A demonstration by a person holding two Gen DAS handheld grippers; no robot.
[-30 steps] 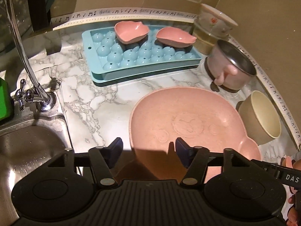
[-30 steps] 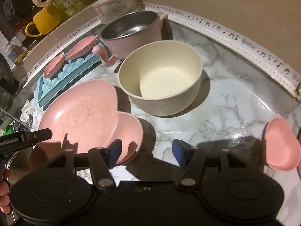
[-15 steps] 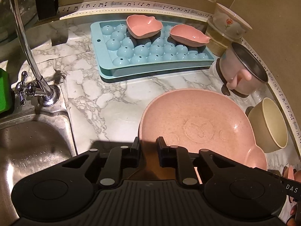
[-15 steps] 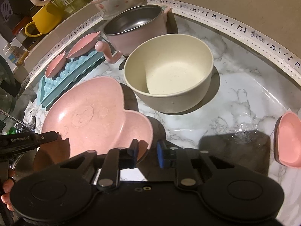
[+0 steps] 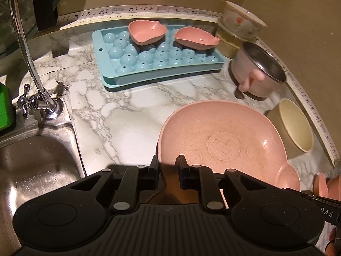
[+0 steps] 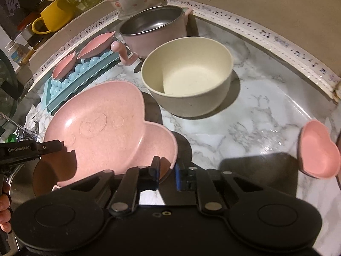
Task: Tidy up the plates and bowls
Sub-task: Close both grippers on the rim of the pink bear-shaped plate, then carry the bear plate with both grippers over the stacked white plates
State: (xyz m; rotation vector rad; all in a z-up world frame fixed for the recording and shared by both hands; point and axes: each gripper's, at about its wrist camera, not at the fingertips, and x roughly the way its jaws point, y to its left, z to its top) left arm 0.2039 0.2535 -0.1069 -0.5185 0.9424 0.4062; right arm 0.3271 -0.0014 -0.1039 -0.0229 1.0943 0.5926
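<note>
So both claws were clamped on the same big pink plate, one at each end. The left claw sat at bottom centre of its view, fingers nearly together and pinching the plate's near rim. Same deal with the right claw: it had just been closing, and its fingers were squeezed on the rim of the plate's small ear-shaped lobe, low in the middle of the frame. The plate took up the lower middle of both views, over the marble table, with the sink at lower left of the left view.

Right behind the plate was a cream bowl, and past that a steel-lined pink pot. Two small pink dishes sat on a blue ice tray near the top. One more little pink heart dish was at the right edge of the right view.
</note>
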